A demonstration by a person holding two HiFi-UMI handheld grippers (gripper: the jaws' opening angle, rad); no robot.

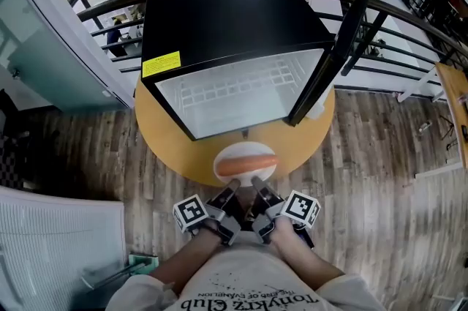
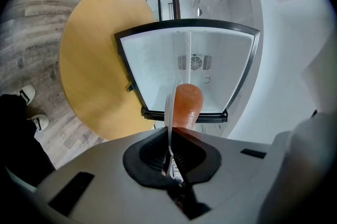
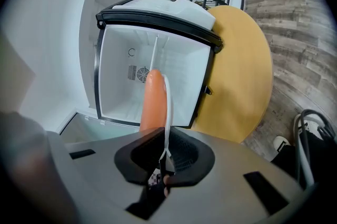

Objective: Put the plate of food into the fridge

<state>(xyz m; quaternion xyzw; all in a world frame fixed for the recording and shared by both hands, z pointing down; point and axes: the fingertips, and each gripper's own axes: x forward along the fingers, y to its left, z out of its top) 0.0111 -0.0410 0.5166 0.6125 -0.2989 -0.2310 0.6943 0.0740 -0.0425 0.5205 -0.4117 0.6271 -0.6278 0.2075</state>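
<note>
one yellow label (image 1: pixel 161 64), its print illegible, atop the black fridge (image 1: pixel 219 17)

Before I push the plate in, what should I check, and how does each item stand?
1. Left hand-held gripper shut on plate rim: ok.
2. Right hand-held gripper shut on plate rim: ok.
3. Sausage lying on the plate: ok.
4. Fridge door open: ok.
5. Wire shelf bare where visible: ok.
6. Plate height matched to the shelf: cannot tell.
</note>
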